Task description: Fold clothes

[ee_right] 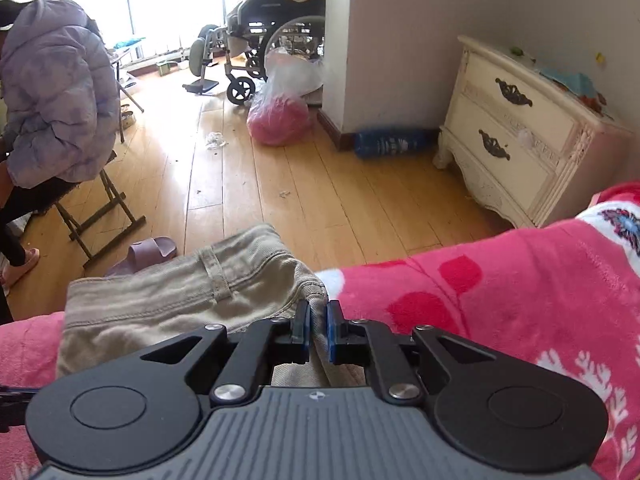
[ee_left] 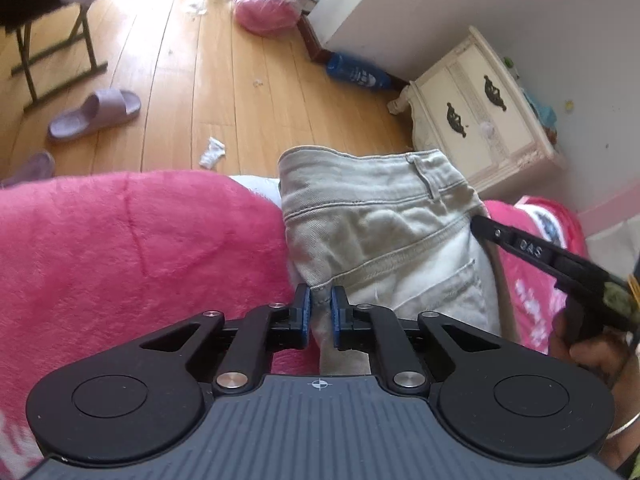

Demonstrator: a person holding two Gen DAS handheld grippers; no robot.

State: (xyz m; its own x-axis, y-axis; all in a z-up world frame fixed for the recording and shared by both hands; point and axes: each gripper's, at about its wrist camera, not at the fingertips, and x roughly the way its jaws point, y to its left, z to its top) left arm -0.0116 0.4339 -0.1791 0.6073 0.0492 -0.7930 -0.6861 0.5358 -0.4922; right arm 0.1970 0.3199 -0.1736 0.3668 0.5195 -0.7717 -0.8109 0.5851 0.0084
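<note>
Beige trousers (ee_left: 384,224) lie waistband-up on a pink fleece blanket (ee_left: 120,248) that covers the bed. My left gripper (ee_left: 320,306) is shut on a fold of the trousers at their lower left edge, with the cloth pinched between the blue pads. In the right wrist view my right gripper (ee_right: 319,318) is shut on the right edge of the same trousers (ee_right: 180,292), near a belt loop, where they meet the flowered pink blanket (ee_right: 500,300). A black finger (ee_left: 520,246) of the right gripper, held by a hand, shows at the trousers' right side in the left wrist view.
Beyond the bed's edge lies a wooden floor (ee_right: 320,184) with a cream nightstand (ee_right: 516,140), a blue bottle (ee_right: 392,142), a pink bag (ee_right: 280,116), lilac slippers (ee_left: 94,114) and a wheelchair (ee_right: 272,36). A person in a lilac puffer jacket (ee_right: 60,92) sits on a folding stool.
</note>
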